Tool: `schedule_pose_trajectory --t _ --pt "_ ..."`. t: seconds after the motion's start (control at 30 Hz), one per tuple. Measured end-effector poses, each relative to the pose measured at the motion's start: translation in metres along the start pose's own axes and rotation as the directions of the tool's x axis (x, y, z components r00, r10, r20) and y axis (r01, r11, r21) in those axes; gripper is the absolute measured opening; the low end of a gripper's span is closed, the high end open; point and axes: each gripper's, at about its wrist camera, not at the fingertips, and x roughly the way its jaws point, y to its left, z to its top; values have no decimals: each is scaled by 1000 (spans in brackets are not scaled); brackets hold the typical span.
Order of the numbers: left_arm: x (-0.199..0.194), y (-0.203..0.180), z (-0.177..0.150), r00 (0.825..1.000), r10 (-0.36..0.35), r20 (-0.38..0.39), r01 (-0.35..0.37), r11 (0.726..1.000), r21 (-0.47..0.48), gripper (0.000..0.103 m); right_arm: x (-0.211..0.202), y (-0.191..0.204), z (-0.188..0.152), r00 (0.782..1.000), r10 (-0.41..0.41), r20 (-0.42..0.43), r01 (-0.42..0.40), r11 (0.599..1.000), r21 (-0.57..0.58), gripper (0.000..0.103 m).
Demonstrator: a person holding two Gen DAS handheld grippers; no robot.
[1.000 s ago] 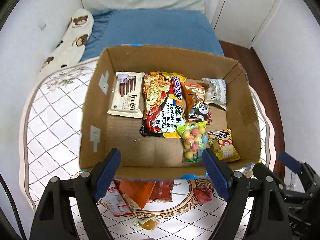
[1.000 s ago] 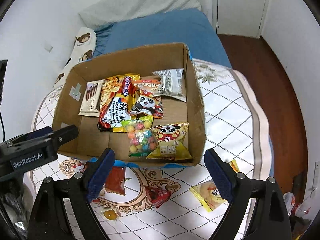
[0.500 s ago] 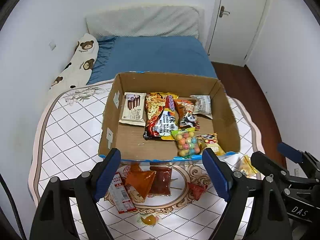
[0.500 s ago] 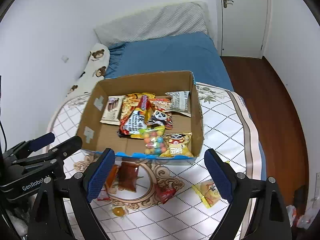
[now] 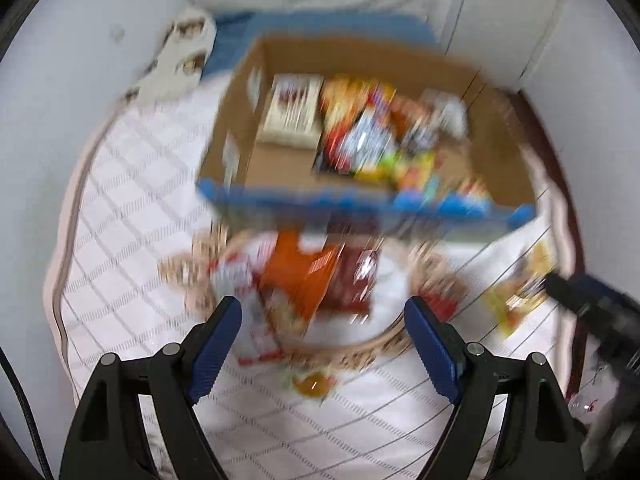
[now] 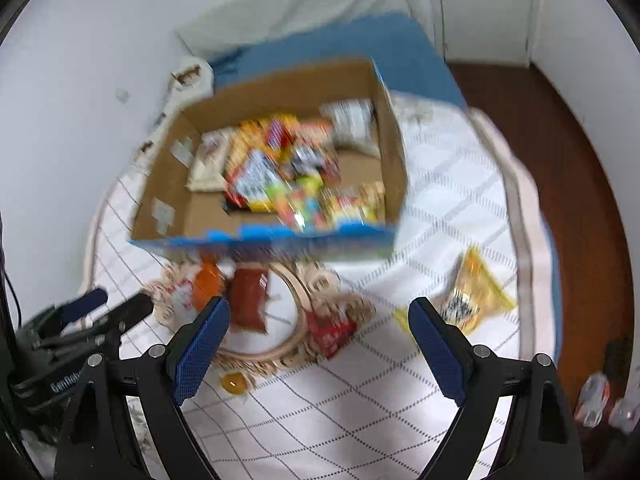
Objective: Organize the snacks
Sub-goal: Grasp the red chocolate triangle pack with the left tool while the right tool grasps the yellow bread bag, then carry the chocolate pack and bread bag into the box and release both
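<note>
Both views are motion-blurred. A cardboard box holding several snack packets sits on a white quilted mat. Loose snacks lie in front of it: an orange packet, a dark red packet, a red-and-white packet, a small red packet, a yellow packet and a small orange candy. My left gripper is open and empty above the loose packets. My right gripper is open and empty, near the small red packet.
A bed with a blue sheet and a bear-print pillow lies behind the box. A white door and brown floor are to the right. The white wall is close on the left.
Both grippers have pulled back from the box and tilted down toward the loose snacks on the mat. Both stay open and empty.
</note>
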Motion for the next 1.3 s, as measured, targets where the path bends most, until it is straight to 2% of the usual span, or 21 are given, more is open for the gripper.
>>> schedule_pose_trajectory --t 0.1,0.2,0.33,0.43,0.53,0.6,0.63,0.67,0.8,0.97,1.0,1.07,1.13,1.3 --pt "35 5 -14 995 0 -101 -3 999 -36 83 26 -34 -8 999 -41 -31 44 995 91 93" --pt "60 -2 -23 983 -35 -179 24 998 -64 83 51 -86 -16 996 -55 -71 72 962 265 93" --pt "79 -29 -22 972 -61 -227 57 998 -22 83 78 -137 -27 993 -48 -112 93 893 440 93" --pt "88 -52 -18 964 -85 -253 89 996 4 83 95 -151 -30 991 -33 -132 94 868 487 93" --pt "96 -74 -14 955 -100 -280 112 993 26 83 111 -151 -28 988 -54 -146 118 871 478 93" --pt "102 -84 -12 949 -108 -296 122 992 31 83 122 -149 -25 985 -88 -149 145 886 440 91" --pt "106 -89 -10 944 -116 -308 132 991 29 83 127 -145 -24 981 -118 -153 171 898 405 83" --pt "110 -95 -9 938 -129 -322 145 989 25 83 129 -143 -23 980 -131 -151 180 909 377 69" --pt "126 -109 -5 914 -174 -367 183 983 -11 83 128 -132 -25 976 -164 -145 197 949 248 58" --pt "154 -129 -2 891 -199 -408 206 978 -27 83 124 -129 -44 970 -163 -181 194 966 168 56" --pt "159 -132 -2 890 -196 -411 206 978 -21 80 124 -129 -46 970 -161 -184 192 967 168 56" --pt "169 -139 -2 894 -173 -414 192 981 3 56 123 -130 -55 970 -158 -187 189 968 165 56" --pt "172 -142 -3 901 -155 -405 184 982 34 42 121 -126 -63 971 -150 -185 180 971 160 55" --pt "163 -145 -7 915 -146 -377 186 980 72 35 115 -116 -76 975 -119 -187 148 978 146 49"
